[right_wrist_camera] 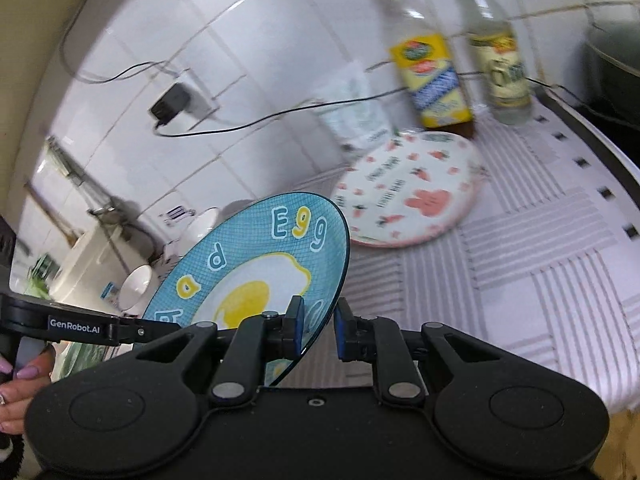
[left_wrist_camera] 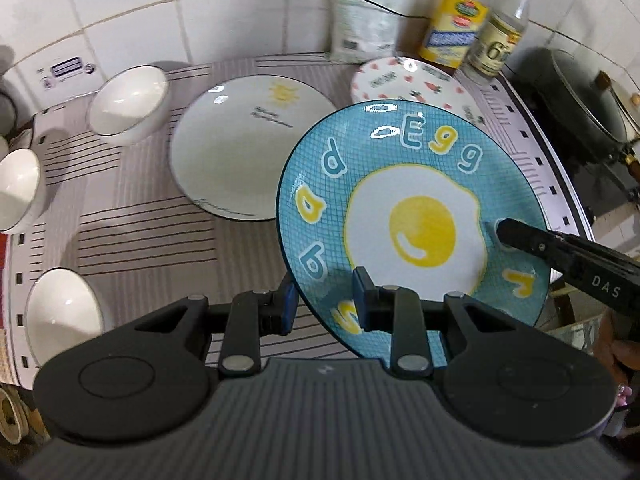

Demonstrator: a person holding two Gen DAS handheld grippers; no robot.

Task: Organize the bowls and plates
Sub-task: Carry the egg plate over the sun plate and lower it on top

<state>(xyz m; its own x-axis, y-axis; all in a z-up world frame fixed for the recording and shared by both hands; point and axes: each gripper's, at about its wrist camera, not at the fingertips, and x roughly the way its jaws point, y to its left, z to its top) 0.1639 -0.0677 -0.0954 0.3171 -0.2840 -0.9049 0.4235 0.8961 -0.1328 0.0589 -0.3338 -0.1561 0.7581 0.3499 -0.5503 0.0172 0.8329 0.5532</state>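
**Desk:** What do the two grippers have?

**Photographer:** Both are clamped on one blue egg plate [left_wrist_camera: 412, 220], lifted clear of the striped mat [left_wrist_camera: 132, 236] and tilted. The left gripper [left_wrist_camera: 326, 306] pinches the plate's near rim, one blue pad under the edge, the other on the painted face. The right gripper [right_wrist_camera: 318, 330] grips the opposite rim the same way, its jaws nearly closed with the rim between them.

**Desk:** Can each be seen from the other's camera?

**Photographer:** Yes. From the left wrist, the other tool's black finger reaches in from the right side and lies on the plate's face beside the egg white. From the right wrist, the partner tool enters at far left, a hand [right_wrist_camera: 20, 376] wrapped round its handle.

**Desk:** What lies beyond the plate?

**Photographer:** Ahead of the left gripper, a white sun plate [left_wrist_camera: 248, 148] lies flat on the mat; ahead and to its right, half hidden by the blue plate, a strawberry plate [right_wrist_camera: 412, 192]. Three white bowls [left_wrist_camera: 128, 104] stand off to its left. Two bottles [right_wrist_camera: 432, 60] stand at the tiled wall beyond the strawberry plate, with a dark pan [left_wrist_camera: 576, 96] farther right.
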